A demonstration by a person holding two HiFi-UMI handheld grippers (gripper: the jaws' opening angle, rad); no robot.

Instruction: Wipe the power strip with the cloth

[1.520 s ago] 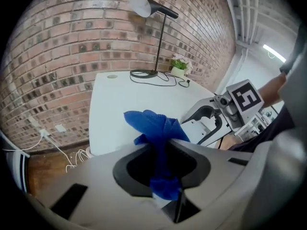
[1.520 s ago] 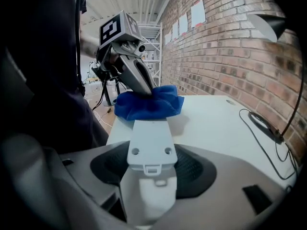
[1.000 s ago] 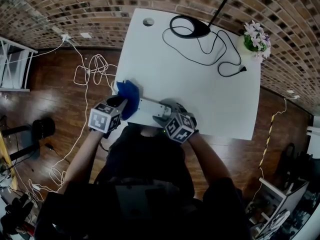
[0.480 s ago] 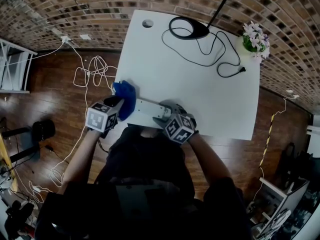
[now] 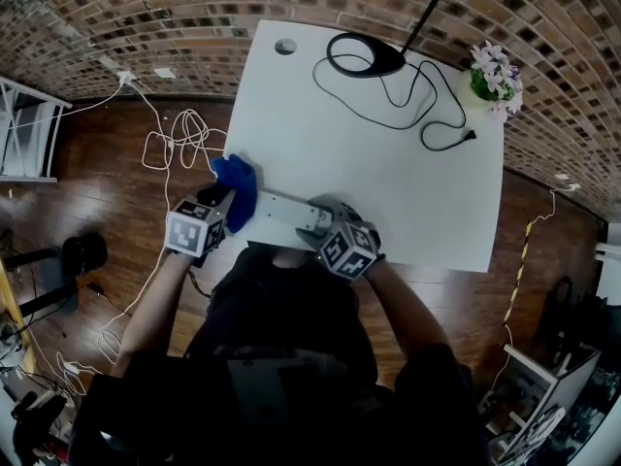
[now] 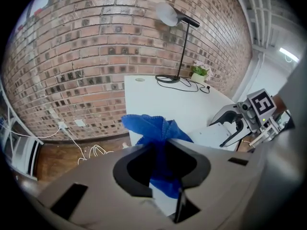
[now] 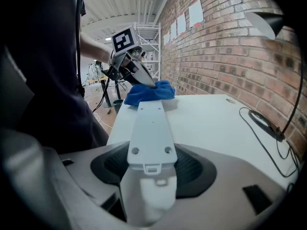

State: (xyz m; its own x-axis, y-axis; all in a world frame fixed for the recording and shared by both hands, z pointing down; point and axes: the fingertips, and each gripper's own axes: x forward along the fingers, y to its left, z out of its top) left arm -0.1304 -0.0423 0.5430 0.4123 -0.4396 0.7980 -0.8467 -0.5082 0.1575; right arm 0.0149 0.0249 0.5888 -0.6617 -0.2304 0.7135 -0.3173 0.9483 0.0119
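The white power strip [image 5: 281, 210] lies along the near edge of the white table [image 5: 388, 173]. My right gripper [image 5: 315, 223] is shut on its right end; in the right gripper view the strip [image 7: 149, 133] runs out from between the jaws of this gripper [image 7: 151, 169]. A blue cloth [image 5: 236, 181] is bunched over the strip's left end at the table's corner. My left gripper [image 5: 231, 205] is shut on that cloth. The cloth [image 6: 156, 133] sticks out of this gripper [image 6: 163, 169] in the left gripper view, with the strip [image 6: 211, 135] to its right.
At the table's far side stand a black lamp base [image 5: 367, 54] with a trailing black cable [image 5: 427, 115] and a small flower pot [image 5: 497, 74]. White cables [image 5: 179, 134] lie looped on the wooden floor to the left. A brick wall runs behind.
The left gripper has slid the cloth a little leftward along the strip, to its left end. The right gripper and the strip have stayed still.
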